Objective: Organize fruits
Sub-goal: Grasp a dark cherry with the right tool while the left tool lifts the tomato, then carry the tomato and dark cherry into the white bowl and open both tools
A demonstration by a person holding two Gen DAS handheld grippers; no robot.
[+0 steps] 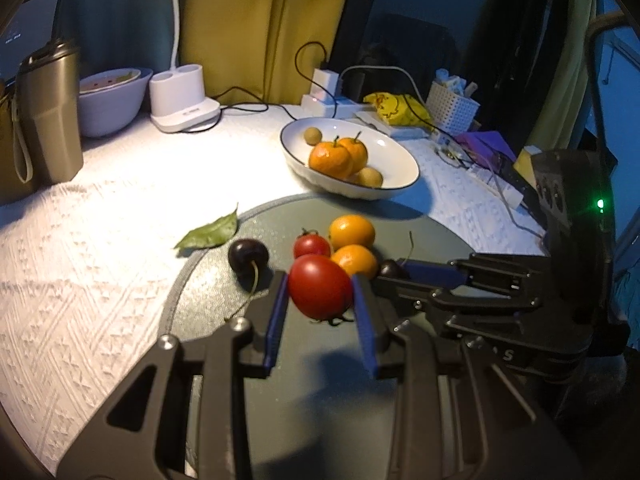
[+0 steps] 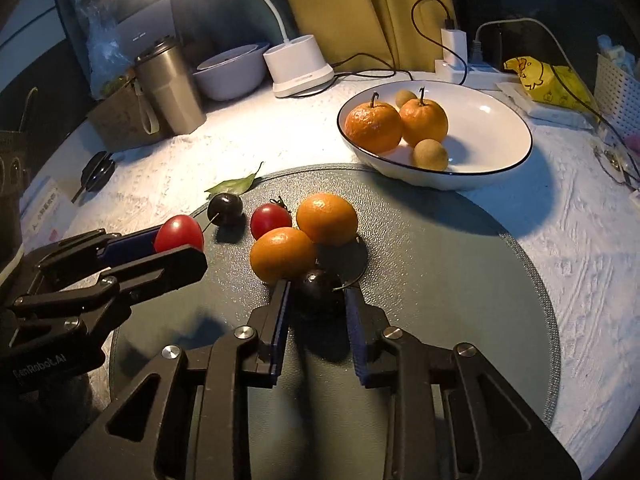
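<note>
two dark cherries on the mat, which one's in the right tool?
The cherry beside the near orange, clamped in the right tool. The other cherry sits free by the leaf.

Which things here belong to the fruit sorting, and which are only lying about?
Belong to the job:
large tomato
dark cherry
two oranges on the mat
white bowl

Lying about:
leaf
metal tumbler
lamp base
yellow packet
</note>
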